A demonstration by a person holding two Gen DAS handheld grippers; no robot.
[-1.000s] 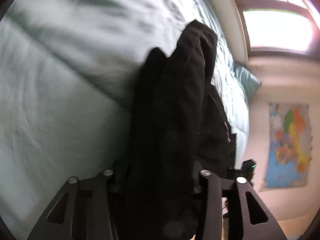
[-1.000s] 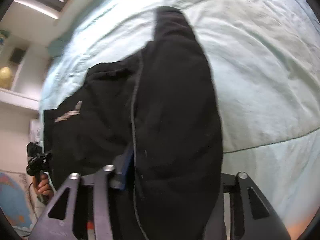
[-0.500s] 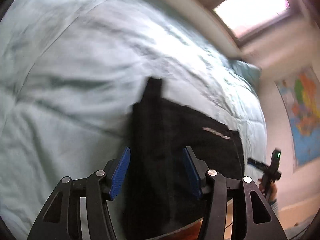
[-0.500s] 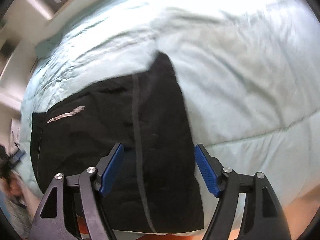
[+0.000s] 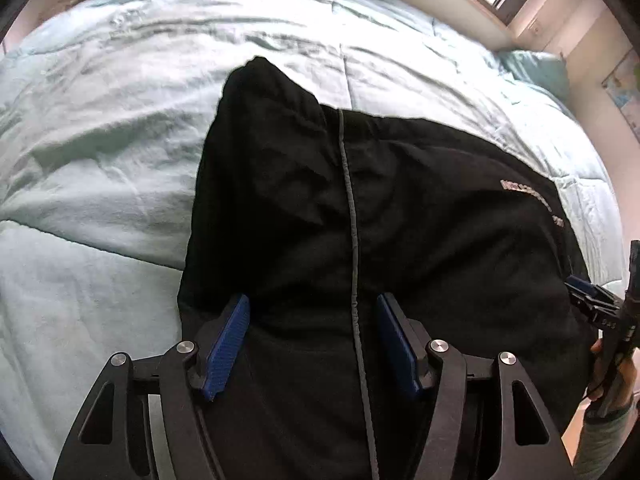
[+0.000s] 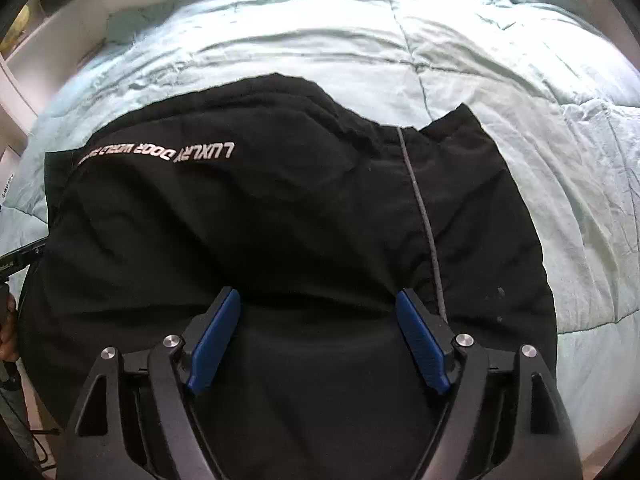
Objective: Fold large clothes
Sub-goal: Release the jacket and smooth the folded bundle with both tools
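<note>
Both grippers hang with their blue-padded jaws spread wide and empty above the cloth. The left gripper [image 5: 312, 340] sits over the near edge of a large black fabric garment [image 5: 400, 220] with a thin grey seam; the right gripper [image 6: 320, 340] does the same farther along that edge, and shows up at the right rim of the left view. The garment lies mostly flat on a pale mint quilted bedspread [image 5: 100, 160], white lettering [image 6: 160, 152] near its far edge. Its long axis runs side to side across both grippers, reaching the bed's near edge beneath them. Each gripper seems equally near.
</note>
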